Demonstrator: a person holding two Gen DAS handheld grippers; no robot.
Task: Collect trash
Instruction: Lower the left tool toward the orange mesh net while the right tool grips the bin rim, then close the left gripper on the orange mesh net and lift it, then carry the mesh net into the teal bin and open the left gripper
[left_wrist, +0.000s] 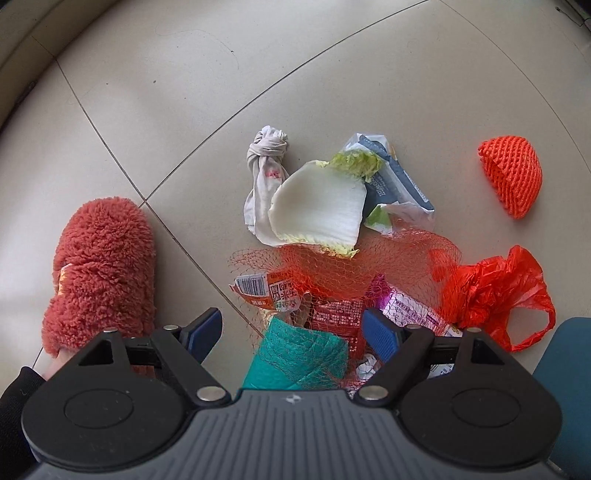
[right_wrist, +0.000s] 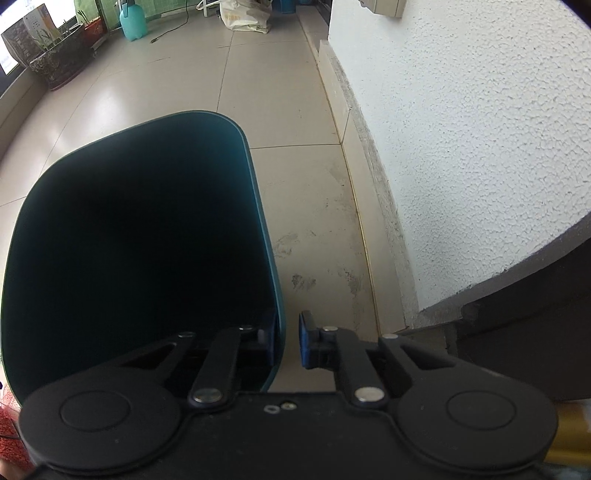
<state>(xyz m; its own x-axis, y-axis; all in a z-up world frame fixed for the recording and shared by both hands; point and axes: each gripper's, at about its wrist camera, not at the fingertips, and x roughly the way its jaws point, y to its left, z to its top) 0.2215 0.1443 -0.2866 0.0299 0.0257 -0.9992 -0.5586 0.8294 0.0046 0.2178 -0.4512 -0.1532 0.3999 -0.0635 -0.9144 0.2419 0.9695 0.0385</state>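
In the left wrist view my left gripper (left_wrist: 295, 332) is open above a heap of trash on the tiled floor: a teal wrapper (left_wrist: 291, 365) under a red net bag (left_wrist: 343, 266), printed snack wrappers (left_wrist: 266, 291), a cabbage leaf (left_wrist: 317, 210), a knotted white cloth (left_wrist: 264, 166), a blue-grey packet (left_wrist: 399, 181), a red plastic bag (left_wrist: 495, 291) and an orange foam fruit net (left_wrist: 511, 173). In the right wrist view my right gripper (right_wrist: 288, 343) straddles the right rim of a dark teal bin (right_wrist: 258, 206), one finger inside and one outside, a small gap showing on the outer side.
A fluffy red slipper (left_wrist: 99, 266) on a foot is left of the heap. The bin's edge (left_wrist: 572, 387) shows at right. A white rough wall (right_wrist: 461, 147) and baseboard run right of the bin. Planters (right_wrist: 59, 59), a teal bottle (right_wrist: 133, 22) and a bag (right_wrist: 243, 16) stand far off.
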